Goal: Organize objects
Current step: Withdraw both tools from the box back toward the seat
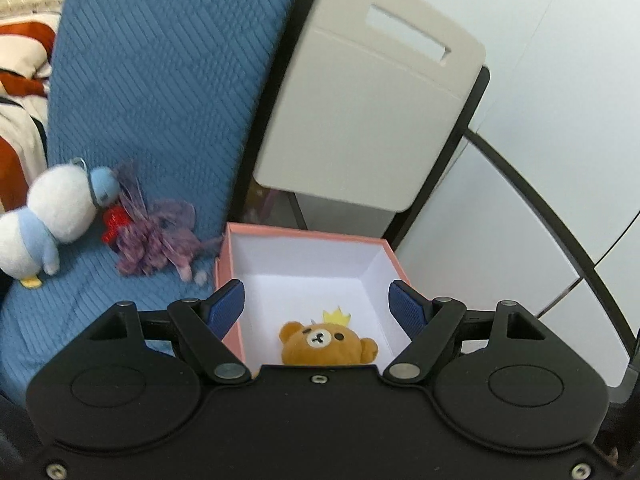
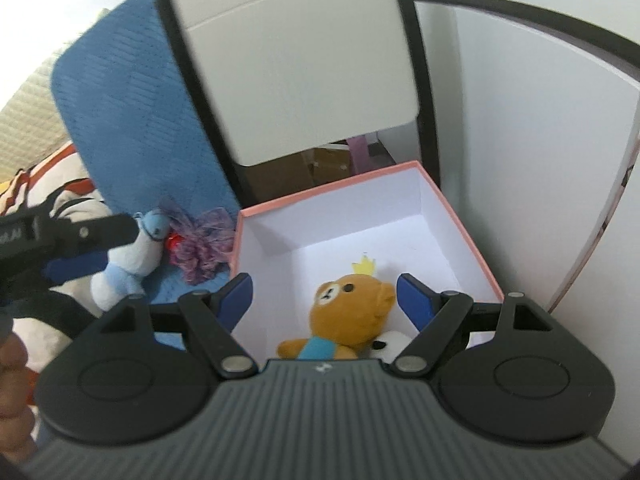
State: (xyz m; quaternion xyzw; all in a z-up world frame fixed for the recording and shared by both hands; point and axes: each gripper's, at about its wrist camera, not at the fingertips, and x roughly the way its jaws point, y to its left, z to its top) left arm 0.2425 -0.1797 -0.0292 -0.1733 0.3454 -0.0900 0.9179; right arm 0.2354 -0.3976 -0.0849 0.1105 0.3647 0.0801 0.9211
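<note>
Both the left hand-held gripper [image 1: 316, 304] and the right hand-held gripper [image 2: 324, 296] are spread wide and hold nothing. The brown plush bear [image 2: 344, 316] already lies in the pink cardboard box [image 2: 460, 216]. The white-and-blue plush penguin [image 1: 48, 216] and the purple ribbon tuft [image 1: 160, 236] lie beside the box on the blue quilted cushion [image 1: 160, 80]. I judge it best to take 1 toy at its middle and lift it clear over the rim.

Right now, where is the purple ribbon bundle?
The purple ribbon bundle lies on the blue cushion, outside the pink box just off its left wall, with the white-and-blue plush on its other side; both views show it left of centre.

Pink box [image 1: 308, 234] with white inside, brown bear [image 2: 352, 312], blue ribbed cushion [image 1: 160, 80], purple ribbon tuft [image 1: 160, 236]
</note>
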